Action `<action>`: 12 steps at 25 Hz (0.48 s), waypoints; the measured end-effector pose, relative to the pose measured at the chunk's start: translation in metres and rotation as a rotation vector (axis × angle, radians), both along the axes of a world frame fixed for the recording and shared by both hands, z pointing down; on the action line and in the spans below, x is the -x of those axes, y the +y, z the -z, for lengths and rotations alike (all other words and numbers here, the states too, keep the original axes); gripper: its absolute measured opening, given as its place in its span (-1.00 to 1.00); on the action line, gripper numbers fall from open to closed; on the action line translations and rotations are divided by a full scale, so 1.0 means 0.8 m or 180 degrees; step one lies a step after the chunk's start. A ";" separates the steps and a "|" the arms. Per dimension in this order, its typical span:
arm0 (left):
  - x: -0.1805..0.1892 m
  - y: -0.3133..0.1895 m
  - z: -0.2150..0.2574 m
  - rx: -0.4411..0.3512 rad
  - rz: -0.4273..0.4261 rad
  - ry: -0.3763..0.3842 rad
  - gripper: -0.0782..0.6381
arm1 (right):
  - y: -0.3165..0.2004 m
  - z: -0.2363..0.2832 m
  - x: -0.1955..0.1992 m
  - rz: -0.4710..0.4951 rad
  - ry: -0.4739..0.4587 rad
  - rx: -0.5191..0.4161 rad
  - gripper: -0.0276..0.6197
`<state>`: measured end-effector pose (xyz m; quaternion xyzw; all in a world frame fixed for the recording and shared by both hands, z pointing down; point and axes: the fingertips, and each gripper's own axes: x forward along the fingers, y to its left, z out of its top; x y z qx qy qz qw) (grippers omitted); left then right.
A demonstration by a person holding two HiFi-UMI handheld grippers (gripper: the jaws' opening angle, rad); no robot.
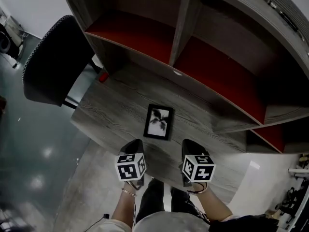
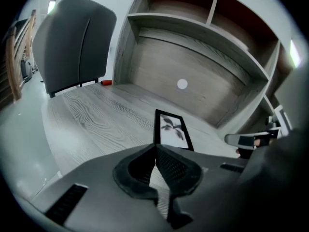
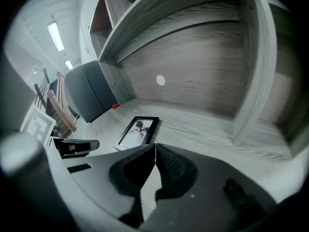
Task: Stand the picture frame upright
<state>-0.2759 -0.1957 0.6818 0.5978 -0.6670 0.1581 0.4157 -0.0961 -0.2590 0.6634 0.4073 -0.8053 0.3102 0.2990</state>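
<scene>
A black picture frame [image 1: 159, 121] with a leaf print lies flat, face up, on the grey wood desk [image 1: 111, 110]. It also shows ahead of the jaws in the left gripper view as the frame [image 2: 172, 130] and to the left in the right gripper view as the frame [image 3: 137, 132]. My left gripper [image 1: 136, 146] hovers just short of the frame's near left corner, jaws shut with nothing between them. My right gripper [image 1: 189, 146] hangs near the frame's near right side, jaws shut and empty too. Neither touches the frame.
A dark office chair [image 1: 53, 59] stands at the desk's left end. A small red object [image 1: 103, 76] lies near the back left corner. Shelving with red-backed compartments [image 1: 217, 71] rises behind the desk. A white round dot [image 2: 181, 84] marks the back panel.
</scene>
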 end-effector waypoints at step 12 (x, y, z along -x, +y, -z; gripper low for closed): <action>0.014 -0.050 -0.022 0.0039 -0.0212 0.0078 -0.74 | -0.026 -0.027 -0.001 -0.0269 0.0074 0.0092 -0.82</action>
